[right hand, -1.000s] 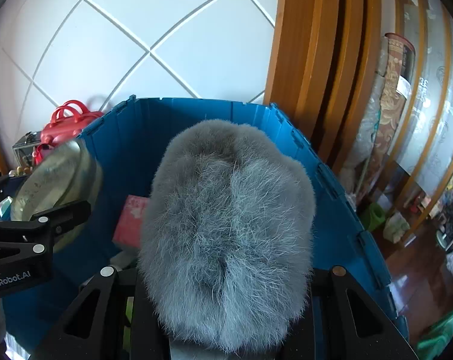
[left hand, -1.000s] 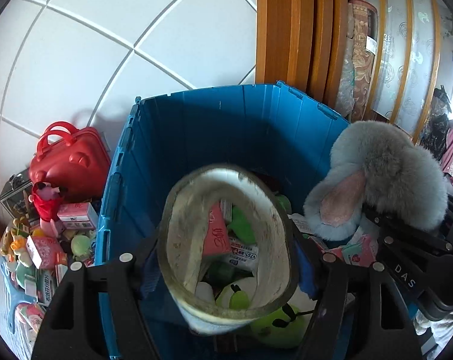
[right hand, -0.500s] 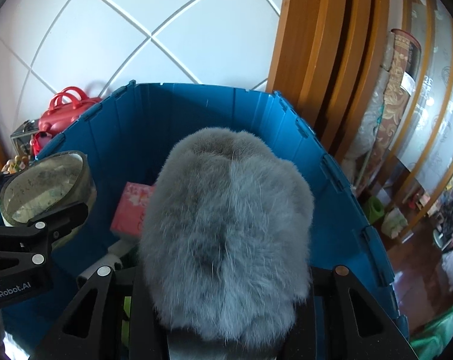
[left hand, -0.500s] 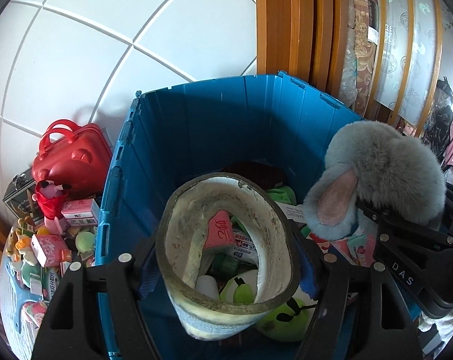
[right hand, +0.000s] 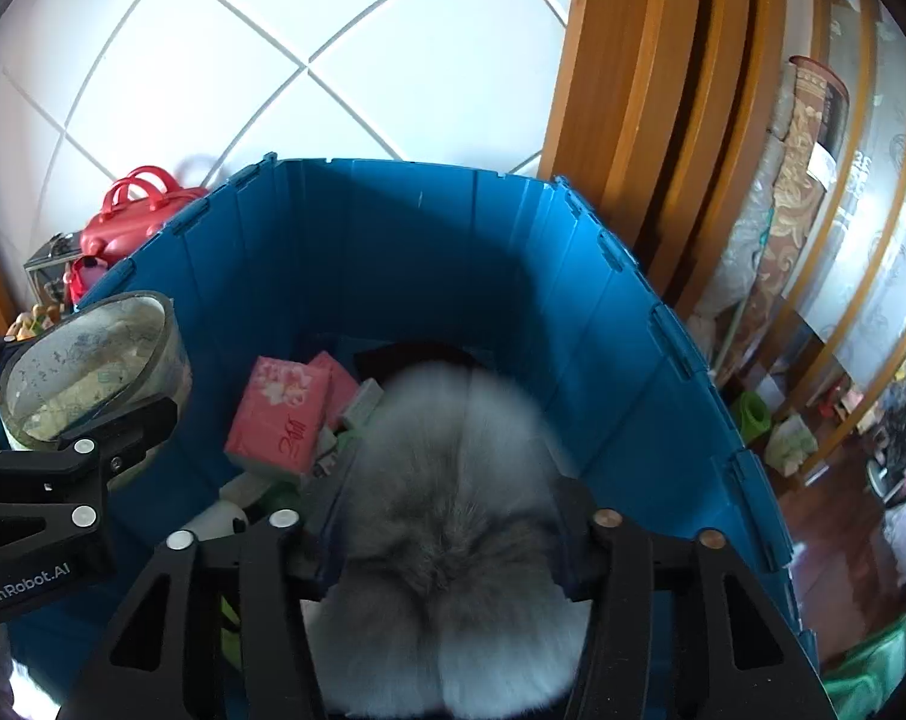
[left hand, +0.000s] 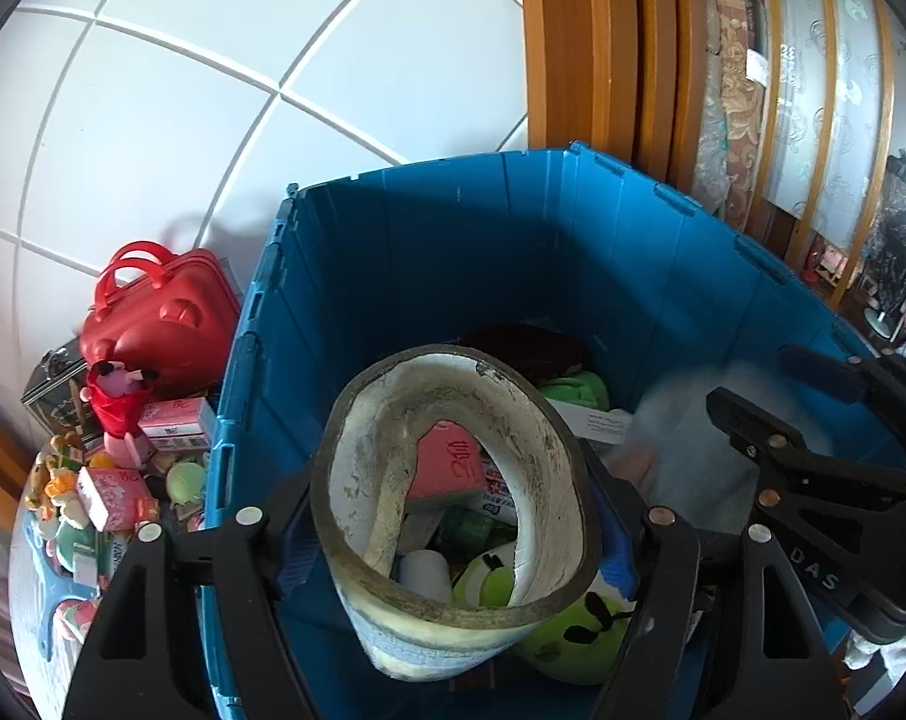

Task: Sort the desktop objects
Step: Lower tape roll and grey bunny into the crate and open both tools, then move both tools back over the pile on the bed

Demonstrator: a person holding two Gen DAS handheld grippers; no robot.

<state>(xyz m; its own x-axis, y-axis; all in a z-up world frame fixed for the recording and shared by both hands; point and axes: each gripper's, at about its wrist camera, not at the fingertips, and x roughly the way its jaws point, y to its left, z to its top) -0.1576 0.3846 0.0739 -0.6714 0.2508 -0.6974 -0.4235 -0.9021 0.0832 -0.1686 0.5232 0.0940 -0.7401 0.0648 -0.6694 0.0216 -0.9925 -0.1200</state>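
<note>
Far left, outside the bin: a red case [left hand: 159,324] against the tiled wall, with small boxes [left hand: 114,495] and toys heaped below it, apparently awaiting sorting. Centre: the blue bin [left hand: 453,252], its floor already holding a pink pack [right hand: 282,414], green plush [left hand: 579,630] and other items. The left gripper [left hand: 453,531] pinches a tape roll [left hand: 447,516] across its outer wall, one finger on each side, the roll's hollow facing the camera; it is held above the bin's contents, inside the walls, so that a release would likely drop it among the sorted items. Right: the right gripper [right hand: 447,531] stands with jaws spread around a grey plush [right hand: 447,546], which appears blurred and low between the fingers; it looks released over the bin's right half, though whether the fingers touch it cannot be told. Both tools sit side by side over the bin, well apart from each other.
</note>
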